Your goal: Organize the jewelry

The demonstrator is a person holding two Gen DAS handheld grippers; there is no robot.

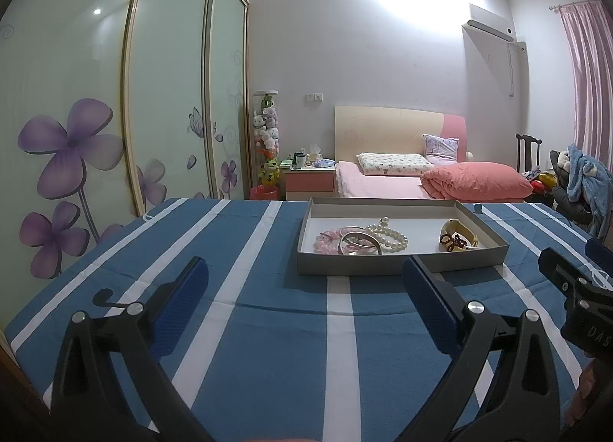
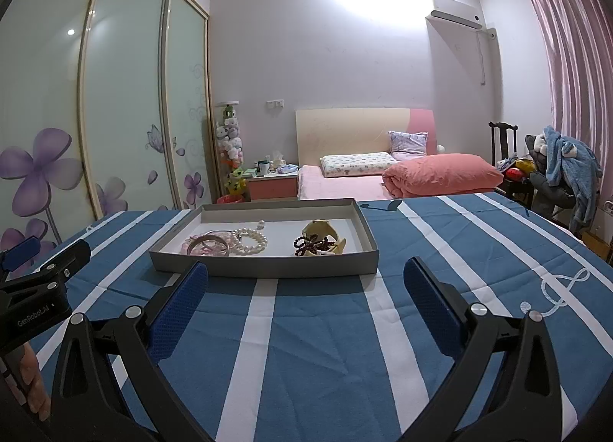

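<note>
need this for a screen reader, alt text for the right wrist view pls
A shallow grey tray of jewelry, with a pearl bracelet, pink beads, a silver bangle and dark red beads, sits on a blue-and-white striped tablecloth. The open right gripper points at it; a bedroom lies behind.

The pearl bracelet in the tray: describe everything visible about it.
The pearl bracelet is a loop of round, glossy cream-white beads, apparently coiled in more than one strand, with a small beaded tail sticking up at its far side. It lies flat on the white floor of the grey tray, near the middle, touching or overlapping the silver bangle on its left, well apart from the dark red beads to its right. Neither gripper touches it.
</note>
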